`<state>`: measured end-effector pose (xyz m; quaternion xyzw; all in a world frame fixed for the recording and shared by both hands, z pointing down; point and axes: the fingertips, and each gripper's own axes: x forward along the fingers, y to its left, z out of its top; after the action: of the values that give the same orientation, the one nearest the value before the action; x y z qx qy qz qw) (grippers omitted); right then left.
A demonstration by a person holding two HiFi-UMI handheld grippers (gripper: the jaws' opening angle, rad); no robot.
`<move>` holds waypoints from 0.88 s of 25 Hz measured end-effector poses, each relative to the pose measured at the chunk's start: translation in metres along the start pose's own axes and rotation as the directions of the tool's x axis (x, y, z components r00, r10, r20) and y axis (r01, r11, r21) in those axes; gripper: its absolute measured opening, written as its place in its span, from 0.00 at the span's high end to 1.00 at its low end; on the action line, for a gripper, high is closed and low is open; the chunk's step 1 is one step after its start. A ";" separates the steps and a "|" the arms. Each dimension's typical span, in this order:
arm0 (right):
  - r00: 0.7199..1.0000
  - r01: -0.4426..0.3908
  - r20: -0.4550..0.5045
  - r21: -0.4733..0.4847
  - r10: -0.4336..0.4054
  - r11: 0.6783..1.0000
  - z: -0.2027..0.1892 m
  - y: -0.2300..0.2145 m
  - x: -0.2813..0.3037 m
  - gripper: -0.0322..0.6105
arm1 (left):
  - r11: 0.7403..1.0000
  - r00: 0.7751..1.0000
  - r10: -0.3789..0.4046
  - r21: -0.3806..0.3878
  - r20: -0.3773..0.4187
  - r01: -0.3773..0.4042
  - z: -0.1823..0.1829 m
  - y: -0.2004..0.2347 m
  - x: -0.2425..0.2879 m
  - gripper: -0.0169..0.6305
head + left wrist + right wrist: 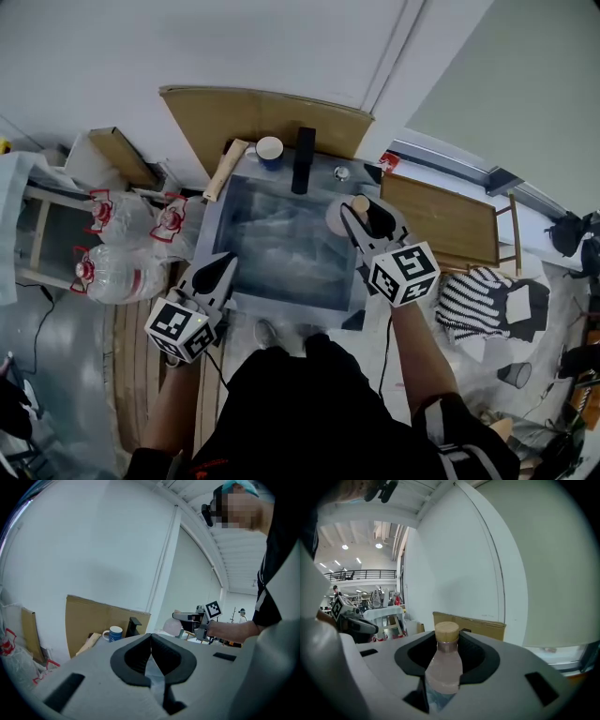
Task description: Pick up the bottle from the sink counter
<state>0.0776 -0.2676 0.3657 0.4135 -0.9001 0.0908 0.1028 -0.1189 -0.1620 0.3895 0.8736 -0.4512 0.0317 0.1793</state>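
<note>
The head view looked steeply down from overhead onto the sink (pixel 214 234). Both gripper views sat low and close behind their own jaws, facing nearly level toward the wall (pixel 93 550), and shared the cardboard sheet (pixel 89 616).

We log the bottle (pixel 443 667): frosted translucent pinkish body, pale wood-look cap, dull metal collar. Right gripper (pixel 444 637): matt grey plastic shell, black rubbery-looking pads (pixel 477 657). Sink (pixel 281 302): brushed metal, soft sheen. At its 12 o'clock we see matt brown cardboard (pixel 244 117); at 9 o'clock, clear glossy plastic jugs (pixel 122 272).
</note>
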 end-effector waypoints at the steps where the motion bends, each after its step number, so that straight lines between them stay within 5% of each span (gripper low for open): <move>1: 1.000 0.000 -0.001 0.003 0.000 1.000 -0.001 0.002 -0.002 0.73 | 1.000 1.000 -0.002 0.002 0.000 0.002 0.000 0.000 -0.001 0.94; 22: 0.999 -0.032 -0.011 0.035 0.032 0.999 -0.012 0.025 -0.025 0.73 | 1.000 1.000 0.007 0.001 -0.010 -0.007 -0.005 -0.006 -0.011 0.94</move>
<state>0.0758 -0.2308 0.3687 0.4001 -0.9044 0.1103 0.0992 -0.1201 -0.1488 0.3905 0.8720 -0.4533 0.0369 0.1811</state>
